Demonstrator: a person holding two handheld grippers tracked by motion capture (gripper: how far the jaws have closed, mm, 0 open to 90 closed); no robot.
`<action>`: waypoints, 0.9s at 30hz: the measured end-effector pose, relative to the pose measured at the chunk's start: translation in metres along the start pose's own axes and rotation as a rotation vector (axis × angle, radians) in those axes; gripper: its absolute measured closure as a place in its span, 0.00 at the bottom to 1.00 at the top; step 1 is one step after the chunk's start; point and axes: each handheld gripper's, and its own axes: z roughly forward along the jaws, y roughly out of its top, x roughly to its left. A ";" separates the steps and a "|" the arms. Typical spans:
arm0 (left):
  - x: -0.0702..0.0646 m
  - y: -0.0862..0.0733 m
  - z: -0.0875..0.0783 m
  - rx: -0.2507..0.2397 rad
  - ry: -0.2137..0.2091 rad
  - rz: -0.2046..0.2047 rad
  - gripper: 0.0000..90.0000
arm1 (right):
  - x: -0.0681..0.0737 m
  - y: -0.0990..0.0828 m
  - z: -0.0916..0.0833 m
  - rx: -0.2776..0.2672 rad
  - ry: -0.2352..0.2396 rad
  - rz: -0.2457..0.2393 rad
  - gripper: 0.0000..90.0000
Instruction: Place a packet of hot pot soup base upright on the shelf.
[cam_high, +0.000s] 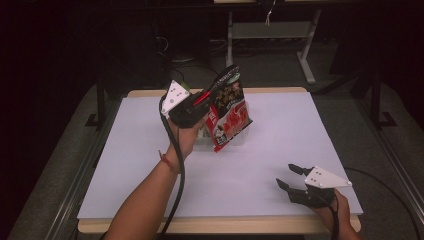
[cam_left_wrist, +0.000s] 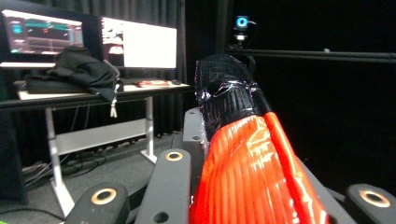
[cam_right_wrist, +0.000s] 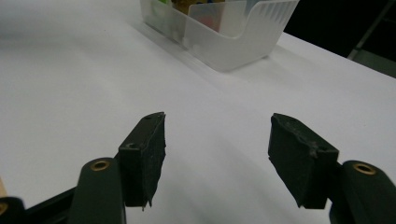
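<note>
Currently left gripper (cam_high: 212, 95) clamps the snack bag (cam_high: 229, 112), lifted above the clear bin (cam_right_wrist: 224, 35) near the table's (cam_high: 280, 145) far edge. Right gripper (cam_high: 292, 177) idles open, near-right corner. Next, likely: carry clear, set down.

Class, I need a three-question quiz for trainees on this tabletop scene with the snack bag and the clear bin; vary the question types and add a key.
1. True or false: the left gripper holds the snack bag lifted above the table.
2. The right gripper has its jaws: A) shut on the bag, B) open with nothing between them, C) shut on the bin.
3. Fill in: in the right gripper view, the clear ____ stands on the table beyond the jaws.

Key: 1 true; 2 B; 3 bin.
</note>
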 end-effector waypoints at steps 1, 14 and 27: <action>0.001 -0.001 0.004 0.005 0.013 -0.006 0.86 | 0.000 0.000 0.000 0.001 0.001 -0.001 0.40; 0.007 -0.016 0.044 0.018 0.193 0.026 0.86 | -0.002 -0.001 -0.002 -0.002 0.004 0.003 0.40; -0.001 -0.042 0.069 -0.012 0.314 0.056 0.86 | -0.002 -0.002 -0.002 -0.005 0.009 -0.007 0.40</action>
